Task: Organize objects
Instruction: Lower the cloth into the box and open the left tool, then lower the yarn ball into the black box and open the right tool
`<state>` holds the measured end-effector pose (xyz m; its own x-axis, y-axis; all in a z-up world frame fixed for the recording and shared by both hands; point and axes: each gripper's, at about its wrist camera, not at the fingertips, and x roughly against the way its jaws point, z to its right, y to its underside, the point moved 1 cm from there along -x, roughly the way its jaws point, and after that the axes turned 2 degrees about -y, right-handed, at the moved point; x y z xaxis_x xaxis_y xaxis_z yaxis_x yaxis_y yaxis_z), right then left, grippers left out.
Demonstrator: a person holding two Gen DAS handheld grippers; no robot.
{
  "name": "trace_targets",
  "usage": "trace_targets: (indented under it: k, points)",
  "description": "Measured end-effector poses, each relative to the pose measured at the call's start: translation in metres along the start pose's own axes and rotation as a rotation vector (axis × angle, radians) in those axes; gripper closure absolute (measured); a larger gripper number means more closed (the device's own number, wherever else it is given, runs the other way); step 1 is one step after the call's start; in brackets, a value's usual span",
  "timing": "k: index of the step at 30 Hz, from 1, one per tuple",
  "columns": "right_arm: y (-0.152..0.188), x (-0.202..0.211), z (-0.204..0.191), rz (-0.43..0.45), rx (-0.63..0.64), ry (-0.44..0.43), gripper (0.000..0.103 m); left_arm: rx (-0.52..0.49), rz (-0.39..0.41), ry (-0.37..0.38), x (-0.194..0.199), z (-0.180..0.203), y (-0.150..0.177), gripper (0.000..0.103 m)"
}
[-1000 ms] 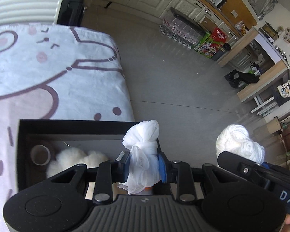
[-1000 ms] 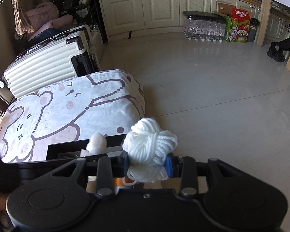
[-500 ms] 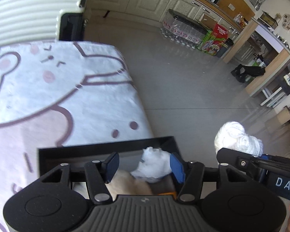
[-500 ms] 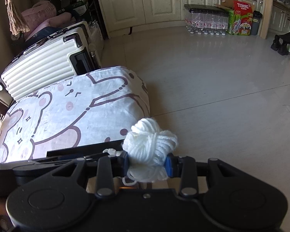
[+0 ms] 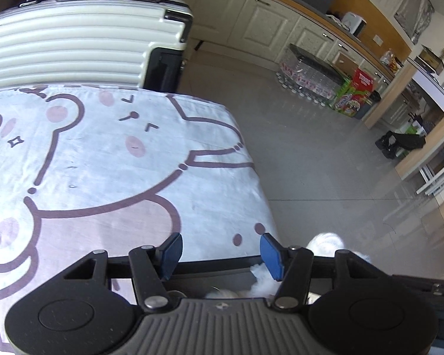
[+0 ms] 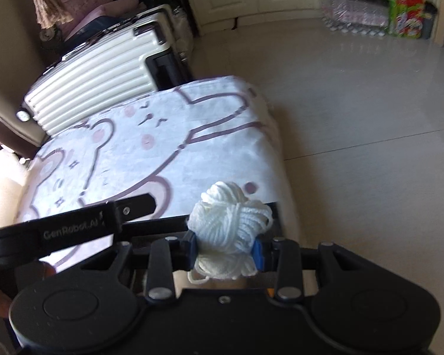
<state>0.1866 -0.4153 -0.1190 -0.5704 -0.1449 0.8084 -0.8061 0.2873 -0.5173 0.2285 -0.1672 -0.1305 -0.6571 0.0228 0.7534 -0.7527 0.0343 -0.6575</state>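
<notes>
My left gripper [image 5: 221, 254] is open and empty, above the near part of the bear-print cloth [image 5: 103, 177]. A black box [image 5: 222, 264] lies just under its fingers; white fluffy items [image 5: 262, 281] show inside, mostly hidden. My right gripper [image 6: 225, 250] is shut on a white yarn ball [image 6: 229, 224], held over the box's right end [image 6: 273, 216]. The left gripper's black body [image 6: 74, 227] crosses the right wrist view at left. The yarn ball also shows blurred in the left wrist view [image 5: 325, 244].
A cream ribbed suitcase [image 5: 74, 50] stands behind the cloth-covered surface. The grey tiled floor [image 5: 310, 162] drops off to the right. Cabinets, packs of water bottles [image 5: 307, 80] and colourful cartons [image 5: 352, 94] line the far wall.
My left gripper let go of the white cloth bundle, which dropped into the box, then opened wide and lifted back. My right gripper kept the yarn ball and shifted left over the box.
</notes>
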Motion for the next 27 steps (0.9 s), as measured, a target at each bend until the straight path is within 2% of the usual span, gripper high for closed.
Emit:
trace_targets:
  k: [2,6,8,13,21,23,27]
  points:
    - [0.000,-0.008,-0.006,-0.027,-0.014,-0.040,0.066,0.004,0.002,-0.007,0.002,-0.007,-0.002,0.044]
    - [0.000,-0.028,-0.017,-0.089,-0.039,-0.066,0.066,0.001,0.004,-0.014,0.007,-0.017,-0.005,0.044]
    - [0.002,-0.039,-0.020,-0.123,-0.038,-0.050,0.066,-0.003,0.005,-0.018,0.009,-0.022,-0.006,0.044]
    - [0.009,-0.061,-0.016,-0.182,-0.009,0.063,0.067,0.000,0.004,-0.027,0.009,-0.032,-0.007,0.044]
    - [0.010,-0.063,-0.005,-0.197,-0.038,0.099,0.066,-0.010,-0.005,-0.027,0.008,-0.036,-0.007,0.044]
    - [0.008,-0.059,0.001,-0.191,-0.104,0.082,0.067,-0.012,-0.003,-0.025,0.009,-0.036,-0.007,0.044]
    - [0.006,-0.051,0.020,-0.160,-0.383,-0.029,0.067,-0.013,0.001,-0.028,0.010,-0.037,-0.007,0.044]
